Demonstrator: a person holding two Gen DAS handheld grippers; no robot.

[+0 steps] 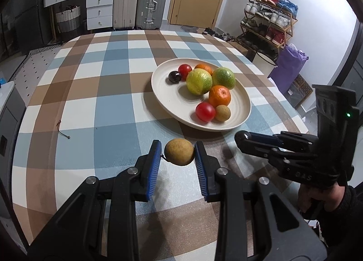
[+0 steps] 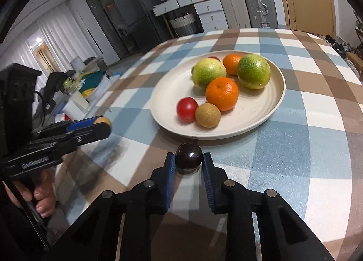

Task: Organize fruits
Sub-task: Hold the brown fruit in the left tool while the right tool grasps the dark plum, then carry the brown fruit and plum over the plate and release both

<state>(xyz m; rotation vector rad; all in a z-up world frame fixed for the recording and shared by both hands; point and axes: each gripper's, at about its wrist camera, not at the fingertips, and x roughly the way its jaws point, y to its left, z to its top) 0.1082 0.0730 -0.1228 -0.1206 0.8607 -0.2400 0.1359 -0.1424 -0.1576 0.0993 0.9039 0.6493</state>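
A cream plate [image 1: 240,111] [image 2: 261,116] on the checked tablecloth holds two green-yellow citrus fruits [image 1: 199,81], two oranges [image 1: 219,95], two red tomatoes [image 1: 205,111], a tan longan [image 1: 222,113] and a dark cherry [image 1: 175,76]. My left gripper [image 1: 178,152] is shut on a second tan longan [image 1: 179,151], held just above the cloth in front of the plate; it also shows in the right wrist view [image 2: 103,122]. My right gripper [image 2: 189,159] is shut on a dark round fruit [image 2: 189,155], low over the cloth near the plate's front rim.
The right gripper [image 1: 242,139] shows at the right of the left wrist view, close beside the left one. A small twig [image 1: 62,130] lies on the cloth at the left. Suitcases, drawers, a shoe rack and a door stand beyond the table.
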